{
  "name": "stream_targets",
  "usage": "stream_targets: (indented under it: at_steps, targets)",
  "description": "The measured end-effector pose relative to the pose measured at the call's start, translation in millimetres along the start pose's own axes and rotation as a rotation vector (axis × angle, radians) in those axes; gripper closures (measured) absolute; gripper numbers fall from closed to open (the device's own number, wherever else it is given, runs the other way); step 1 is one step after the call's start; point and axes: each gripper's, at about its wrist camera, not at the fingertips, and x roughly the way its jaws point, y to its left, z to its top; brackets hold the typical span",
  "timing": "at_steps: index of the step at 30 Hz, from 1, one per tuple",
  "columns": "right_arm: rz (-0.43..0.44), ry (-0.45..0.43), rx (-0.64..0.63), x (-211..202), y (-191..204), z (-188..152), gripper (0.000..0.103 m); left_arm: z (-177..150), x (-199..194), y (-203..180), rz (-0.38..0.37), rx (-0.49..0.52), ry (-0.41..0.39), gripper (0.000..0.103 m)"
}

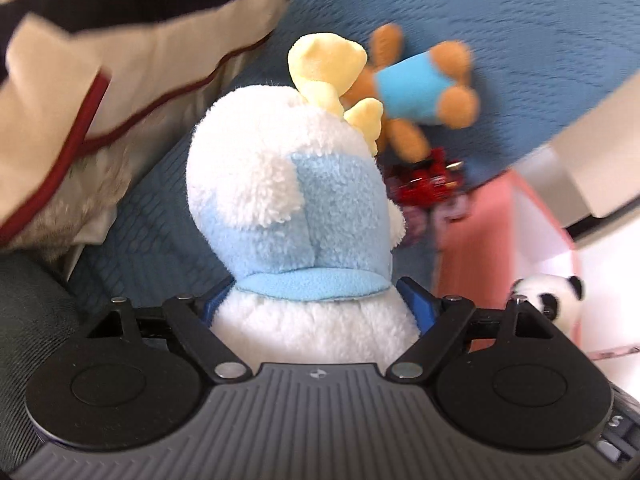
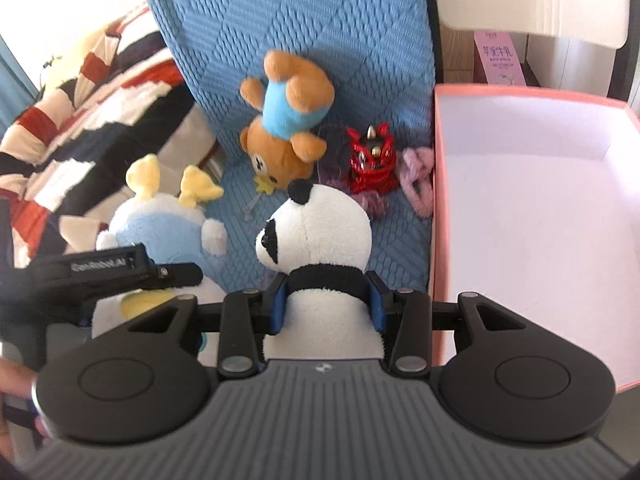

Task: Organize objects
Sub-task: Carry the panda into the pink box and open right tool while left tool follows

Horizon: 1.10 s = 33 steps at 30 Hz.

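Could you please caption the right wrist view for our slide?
Right hand-held gripper clamps a panda plush beside the empty pink box.

Blue quilted cover [image 2: 320, 12] (bear [image 2: 286, 116], lion toy [image 2: 370, 164])

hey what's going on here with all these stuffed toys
A person is tidying plush toys with a handheld gripper in each hand. The left gripper clamps a white and light blue plush with yellow antlers; the right gripper clamps a black and white panda plush. A brown teddy bear in a blue shirt lies on the blue quilted cover. The pink open box looks empty.
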Motion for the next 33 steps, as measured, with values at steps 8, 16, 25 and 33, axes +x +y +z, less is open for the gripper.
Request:
stream_targets:
  at_steps: [8,16,25,33]
  targets:
    - [0.025,-0.076,0.017,-51,-15,26,0.060,19,-49,-78,-0.078,0.105,-0.062,0.016]
    - [-0.006,-0.145,0.085,-84,-61,43,0.060,28,-61,-166,-0.186,0.217,-0.111,0.029]
    - [-0.143,-0.106,0.195,-66,-147,23,0.060,12,1,-202,-0.124,0.310,-0.069,0.029]
    - [-0.216,-0.002,0.268,-23,-204,-11,0.059,9,50,-150,0.011,0.304,-0.024,0.020]
